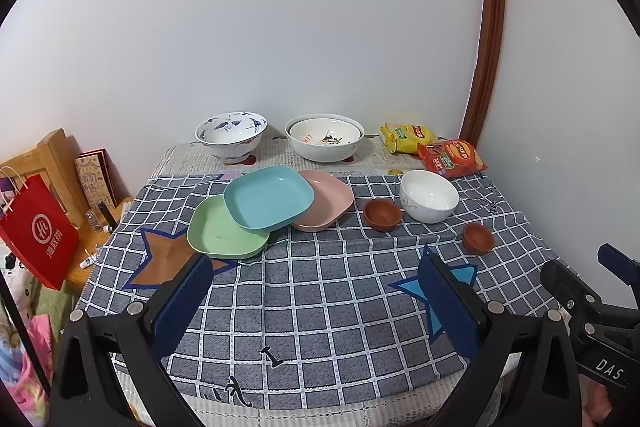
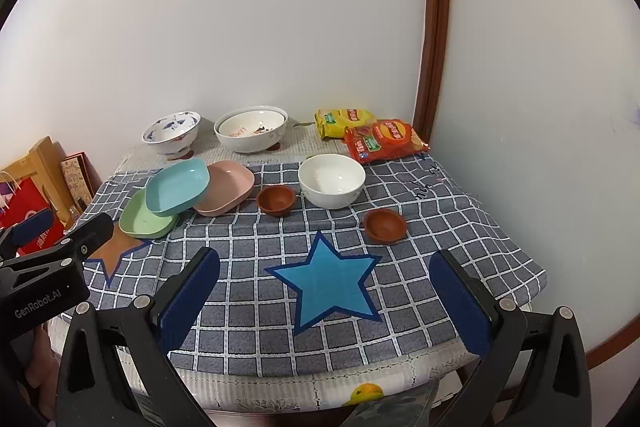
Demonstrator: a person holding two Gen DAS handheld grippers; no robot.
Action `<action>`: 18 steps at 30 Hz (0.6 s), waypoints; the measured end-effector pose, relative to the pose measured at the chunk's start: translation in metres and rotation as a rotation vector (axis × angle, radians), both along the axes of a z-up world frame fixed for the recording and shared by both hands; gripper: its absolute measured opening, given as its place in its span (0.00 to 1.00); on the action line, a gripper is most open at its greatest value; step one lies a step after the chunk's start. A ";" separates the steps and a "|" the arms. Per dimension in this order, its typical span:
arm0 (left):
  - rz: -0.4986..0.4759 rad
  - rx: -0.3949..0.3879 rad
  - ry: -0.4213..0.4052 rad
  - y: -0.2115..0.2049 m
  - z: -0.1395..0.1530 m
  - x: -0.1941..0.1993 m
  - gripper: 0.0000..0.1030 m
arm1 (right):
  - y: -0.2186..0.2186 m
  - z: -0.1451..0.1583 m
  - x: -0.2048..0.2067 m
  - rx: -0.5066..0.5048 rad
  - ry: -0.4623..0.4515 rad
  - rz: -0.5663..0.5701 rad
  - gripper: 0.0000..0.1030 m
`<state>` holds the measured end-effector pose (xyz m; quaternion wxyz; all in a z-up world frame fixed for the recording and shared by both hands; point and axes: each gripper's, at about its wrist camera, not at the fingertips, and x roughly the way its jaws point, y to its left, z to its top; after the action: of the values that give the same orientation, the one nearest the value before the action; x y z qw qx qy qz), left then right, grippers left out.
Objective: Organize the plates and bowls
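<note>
Left gripper and right gripper both spread wide, empty, over checked grey tablecloth, glossy square blue plastic plate at eleven o'clock atop green plate and pink plate

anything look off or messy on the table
The three square plates are heaped askew, not stacked: the blue plate sits tilted across the green plate and pink plate. The two small brown bowls lie apart. Nothing looks spilled or broken.
</note>
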<state>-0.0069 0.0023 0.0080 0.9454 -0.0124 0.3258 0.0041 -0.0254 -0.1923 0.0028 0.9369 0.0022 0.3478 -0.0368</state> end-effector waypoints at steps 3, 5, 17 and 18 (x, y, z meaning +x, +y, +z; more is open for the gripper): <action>0.004 0.002 0.002 0.000 -0.001 0.001 1.00 | 0.001 0.000 0.000 0.000 -0.002 0.000 1.00; 0.003 0.001 -0.001 0.000 -0.002 -0.001 1.00 | 0.001 0.000 -0.001 0.000 -0.002 0.000 1.00; 0.004 0.004 -0.007 -0.001 -0.002 -0.001 1.00 | 0.000 -0.001 -0.002 0.008 -0.006 0.000 1.00; 0.003 0.004 -0.007 0.000 -0.002 0.000 1.00 | 0.000 -0.001 -0.002 0.009 -0.006 0.000 1.00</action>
<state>-0.0065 0.0019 0.0062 0.9465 -0.0112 0.3224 0.0062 -0.0274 -0.1926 0.0019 0.9379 0.0064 0.3449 -0.0353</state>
